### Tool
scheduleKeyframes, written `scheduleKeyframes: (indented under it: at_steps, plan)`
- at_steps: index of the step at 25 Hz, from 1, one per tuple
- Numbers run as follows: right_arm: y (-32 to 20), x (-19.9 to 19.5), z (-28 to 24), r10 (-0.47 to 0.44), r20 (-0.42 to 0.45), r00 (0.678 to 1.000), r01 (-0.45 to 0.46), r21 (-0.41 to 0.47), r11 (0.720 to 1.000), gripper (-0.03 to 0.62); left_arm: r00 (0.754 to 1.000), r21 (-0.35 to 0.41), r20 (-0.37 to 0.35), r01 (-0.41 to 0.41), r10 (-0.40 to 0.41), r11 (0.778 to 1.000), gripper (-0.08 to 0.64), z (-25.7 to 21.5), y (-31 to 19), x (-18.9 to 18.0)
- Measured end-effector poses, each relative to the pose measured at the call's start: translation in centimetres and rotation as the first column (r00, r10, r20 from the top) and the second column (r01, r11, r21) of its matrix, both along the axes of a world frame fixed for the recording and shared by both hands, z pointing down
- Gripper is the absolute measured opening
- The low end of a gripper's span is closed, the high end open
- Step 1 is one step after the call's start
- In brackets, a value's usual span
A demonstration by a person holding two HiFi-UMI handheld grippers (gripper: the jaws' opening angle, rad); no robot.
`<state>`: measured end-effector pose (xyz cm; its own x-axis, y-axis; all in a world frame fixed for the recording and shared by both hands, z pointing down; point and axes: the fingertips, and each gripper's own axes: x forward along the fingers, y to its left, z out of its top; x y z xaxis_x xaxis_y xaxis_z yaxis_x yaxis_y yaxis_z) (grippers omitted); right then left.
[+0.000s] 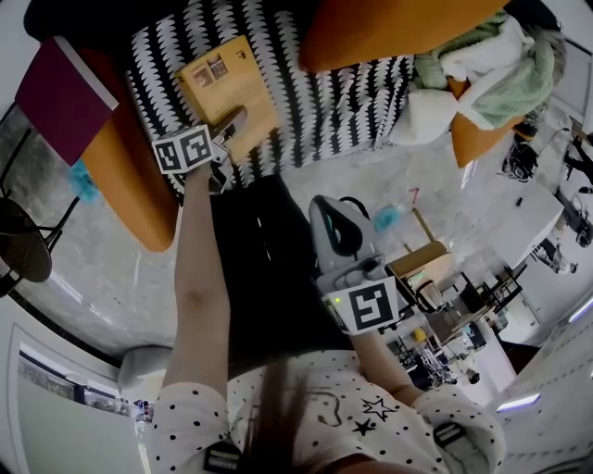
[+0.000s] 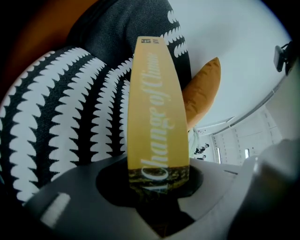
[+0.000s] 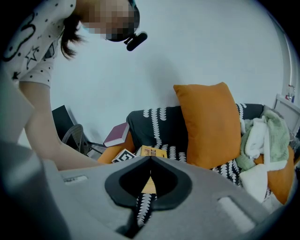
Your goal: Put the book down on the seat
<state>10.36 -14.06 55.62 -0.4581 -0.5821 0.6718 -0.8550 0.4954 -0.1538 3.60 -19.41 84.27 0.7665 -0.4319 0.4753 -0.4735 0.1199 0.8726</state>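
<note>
Over the far black-and-white patterned sofa seat (image 1: pixel 324 111), the left gripper (image 1: pixel 227 128) clamps a yellow paperback book (image 1: pixel 227 88) at its spine edge. The jaws stand partly apart and press on both covers. The spine reads "A Change of Climate". Whether the book touches the seat cannot be told.

Nearer and to the right, the right gripper (image 1: pixel 338 231) holds nothing, its jaws drawn together to a thin slit.

Two books show: the yellow one, and a maroon book (image 1: pixel 60 97) lying on the left orange cushion (image 1: pixel 130 185). There are three orange cushions in all. The second, an upright orange cushion (image 1: pixel 398 28), stands at the far back. The third, the right orange cushion (image 1: pixel 473 139), lies under a heap of pale clothing (image 1: pixel 482 60).
</note>
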Motion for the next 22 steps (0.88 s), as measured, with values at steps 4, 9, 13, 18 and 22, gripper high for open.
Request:
scheduleKeyframes:
  at_steps: [4, 9, 13, 18, 22]
  plan:
    - [-0.2, -0.5, 0.0, 0.001, 0.001, 1.000, -0.001, -0.003, 1.000, -0.006, 0.999, -0.006, 0.012, -0.031, 0.032, 0.999, 0.147, 0.7, -0.4, -0.2]
    - [-0.7, 0.1, 0.0, 0.033, 0.010, 0.999, -0.033, -0.030, 0.999, -0.006, 0.999, -0.043, -0.021, -0.036, 0.036, 0.998, 0.149, 1.5, -0.7, 0.7]
    - [-0.8, 1.5, 0.3, 0.039, -0.013, 0.999, -0.039, -0.028, 0.999, -0.006, 0.999, -0.071, -0.034, -0.003, 0.001, 0.997, 0.152, 2.2, -0.8, 0.6]
    - [-0.3, 2.2, 0.0, 0.070, 0.005, 0.998, -0.070, -0.021, 0.997, -0.006, 0.998, -0.057, 0.053, -0.016, 0.019, 0.998, 0.171, 2.7, -0.4, -0.2]
    - [0.6, 2.0, 0.3, 0.066, 0.006, 0.998, -0.066, -0.026, 0.997, -0.006, 0.988, -0.010, 0.152, -0.018, 0.019, 1.000, 0.206, 2.9, -0.5, -1.4]
